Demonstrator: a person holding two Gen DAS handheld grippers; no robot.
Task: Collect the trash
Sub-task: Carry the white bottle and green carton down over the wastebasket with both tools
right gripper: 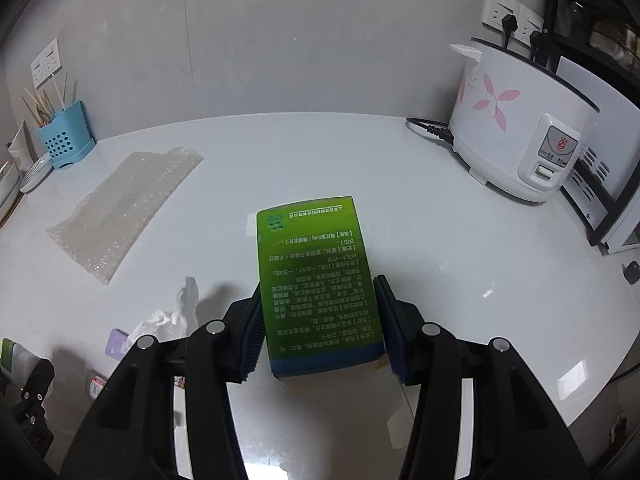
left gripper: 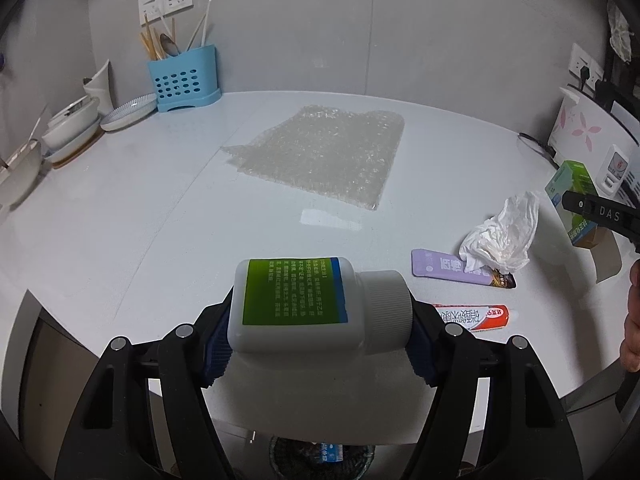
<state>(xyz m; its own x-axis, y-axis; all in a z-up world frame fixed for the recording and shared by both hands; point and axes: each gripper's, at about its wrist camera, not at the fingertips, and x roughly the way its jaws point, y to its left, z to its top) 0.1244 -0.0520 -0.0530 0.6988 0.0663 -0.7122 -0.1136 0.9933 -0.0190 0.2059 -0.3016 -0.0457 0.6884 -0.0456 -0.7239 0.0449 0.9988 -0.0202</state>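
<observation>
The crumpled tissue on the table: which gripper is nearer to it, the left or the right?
Right, as far as I can judge. The crumpled tissue lies just beside the right gripper, which holds a green box. The left gripper, holding a white bottle, is farther off.

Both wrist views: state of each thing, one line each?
left gripper: shut on white bottle
white bottle: capped, held sideways
right gripper: shut on green box
green box: held above the table
bubble wrap: flat on table
tissue: crumpled, on purple packet
tube: lying, capped
rice cooker: lid closed
</observation>
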